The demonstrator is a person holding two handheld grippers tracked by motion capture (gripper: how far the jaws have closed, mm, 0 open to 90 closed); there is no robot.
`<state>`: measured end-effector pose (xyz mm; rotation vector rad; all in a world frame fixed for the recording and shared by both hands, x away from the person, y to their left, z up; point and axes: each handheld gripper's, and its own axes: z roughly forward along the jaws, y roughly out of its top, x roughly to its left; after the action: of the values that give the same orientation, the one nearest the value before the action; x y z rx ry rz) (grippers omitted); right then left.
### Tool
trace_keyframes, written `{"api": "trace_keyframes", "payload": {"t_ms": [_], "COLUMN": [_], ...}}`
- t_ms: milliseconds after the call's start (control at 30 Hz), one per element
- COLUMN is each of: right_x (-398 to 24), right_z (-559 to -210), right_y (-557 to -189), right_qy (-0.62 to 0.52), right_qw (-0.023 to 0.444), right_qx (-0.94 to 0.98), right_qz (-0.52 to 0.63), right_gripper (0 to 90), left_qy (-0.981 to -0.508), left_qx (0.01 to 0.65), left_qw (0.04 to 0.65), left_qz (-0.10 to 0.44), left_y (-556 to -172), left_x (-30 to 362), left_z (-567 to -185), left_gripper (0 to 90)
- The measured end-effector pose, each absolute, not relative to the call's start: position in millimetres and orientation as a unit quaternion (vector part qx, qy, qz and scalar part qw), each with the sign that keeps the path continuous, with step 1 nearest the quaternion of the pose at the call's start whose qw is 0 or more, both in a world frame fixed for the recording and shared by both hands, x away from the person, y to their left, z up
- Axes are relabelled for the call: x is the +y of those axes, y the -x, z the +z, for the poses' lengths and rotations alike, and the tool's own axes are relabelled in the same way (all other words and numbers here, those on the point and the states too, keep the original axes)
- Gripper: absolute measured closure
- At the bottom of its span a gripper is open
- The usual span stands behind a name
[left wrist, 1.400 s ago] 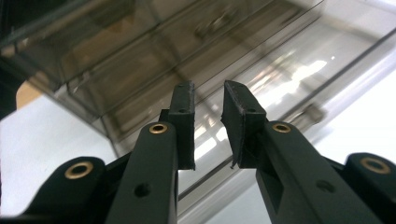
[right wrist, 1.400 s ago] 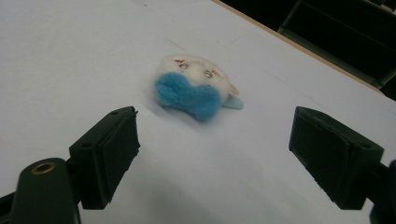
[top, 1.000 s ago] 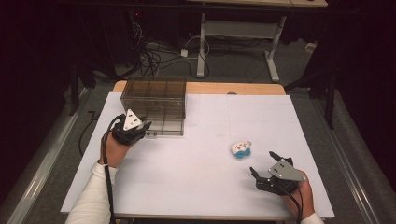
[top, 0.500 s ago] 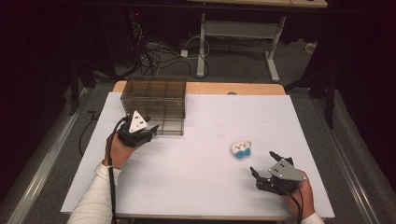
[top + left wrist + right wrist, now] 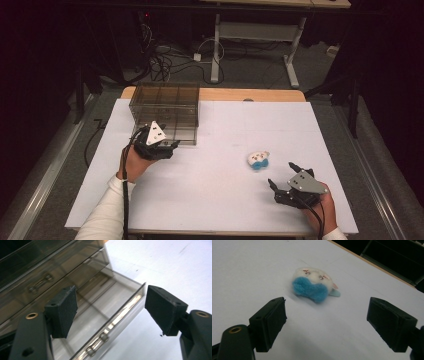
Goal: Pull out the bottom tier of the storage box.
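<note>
Item: drawer (image 5: 110, 322), bottom of the smoked cabinet (image 5: 165, 107) at the bench's (image 5: 225, 200) far left, pulled partly out, handle (image 5: 96, 343) between my left gripper's (image 5: 159, 145) fingers (image 5: 63, 311), which have just been spreading and now stand clear of it. Item: toy (image 5: 258, 160), white and blue, mid-bench, ahead of my right gripper (image 5: 282, 175), fingers wide, nothing held. Risks, as I judge them: a shallow pinch sheds the soft toy; the light cabinet slides if I knock the drawer front.
</note>
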<state>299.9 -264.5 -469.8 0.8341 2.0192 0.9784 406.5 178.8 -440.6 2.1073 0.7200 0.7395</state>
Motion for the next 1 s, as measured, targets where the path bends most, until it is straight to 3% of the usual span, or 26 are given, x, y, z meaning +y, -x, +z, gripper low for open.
{"api": "trace_keyframes", "payload": {"t_ms": [1000], "right_x": [-272], "right_z": [-468], "right_y": [-295], "right_qy": [-0.334], "right_qw": [0.373], "right_qx": [0.778], "right_qz": [0.379], "right_gripper": [16.1], "left_qy": [-0.874], "left_qx": [0.170], "left_qw": [0.400], "left_qz": [0.217], "left_y": [-390], "left_x": [69], "left_z": [-448], "left_gripper": [24.9]}}
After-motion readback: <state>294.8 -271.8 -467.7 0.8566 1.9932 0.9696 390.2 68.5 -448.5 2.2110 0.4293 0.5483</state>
